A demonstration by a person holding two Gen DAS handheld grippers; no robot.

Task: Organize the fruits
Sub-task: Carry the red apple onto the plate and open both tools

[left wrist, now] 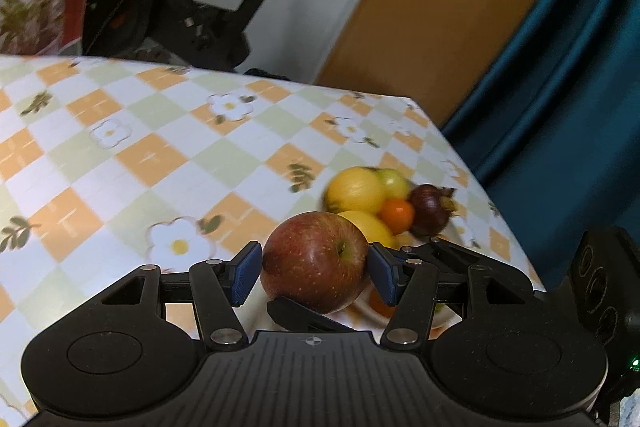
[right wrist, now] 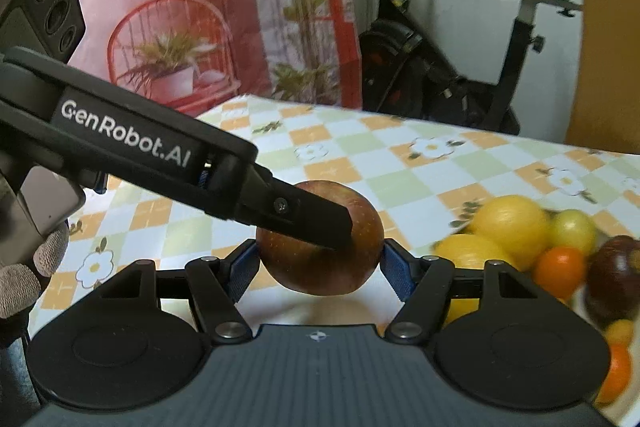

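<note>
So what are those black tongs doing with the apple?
A person holds tongs in each hand, and both pairs grip one red apple at once, off the checked table. The left tongs squeeze its sides, and the right tongs do the same. A plate of lemons, an orange and a dark purple fruit sits just beyond.

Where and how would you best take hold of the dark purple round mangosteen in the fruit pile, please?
Grip the dark purple round mangosteen across its widest middle, probably from above, with fingers on its far and near sides. In the left wrist view the small orange fruit crowds its left side and its leafy cap sticks out on the right.
</note>
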